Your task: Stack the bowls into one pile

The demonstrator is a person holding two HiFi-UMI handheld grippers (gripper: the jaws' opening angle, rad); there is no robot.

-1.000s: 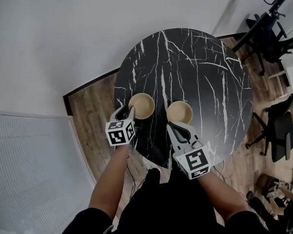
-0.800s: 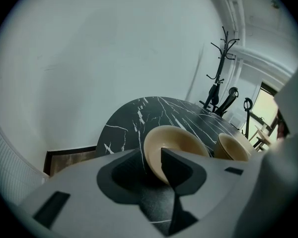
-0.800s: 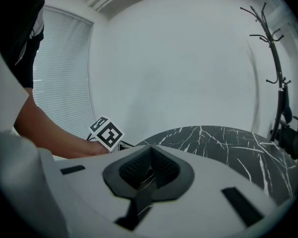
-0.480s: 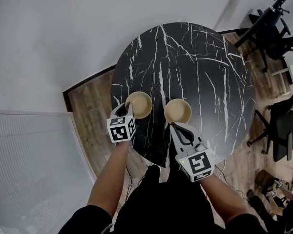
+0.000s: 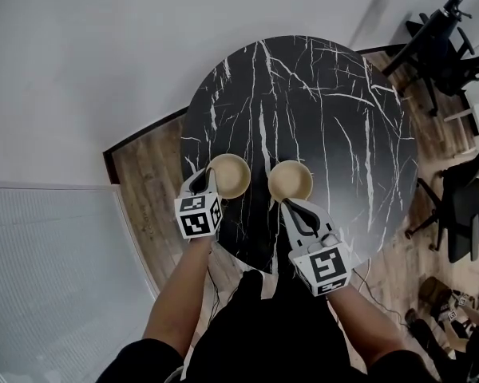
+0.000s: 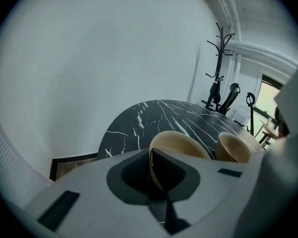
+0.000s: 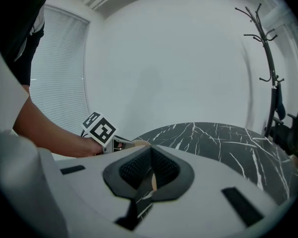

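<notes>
Marble table [image 5: 327, 110] below me: left bowl [image 5: 229, 175] sat at its near edge, right bowl [image 5: 291, 180] just beside. My left gripper [image 5: 206, 188], wide a second ago, was closing on the left bowl's rim; my right gripper [image 5: 294, 207] stayed clamped on the right bowl's rim. Stacking looked ready to start.

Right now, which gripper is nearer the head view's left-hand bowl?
Left. The left gripper is closing its jaws on that bowl at the near rim; the right gripper is off to the side, by the other bowl.
</notes>
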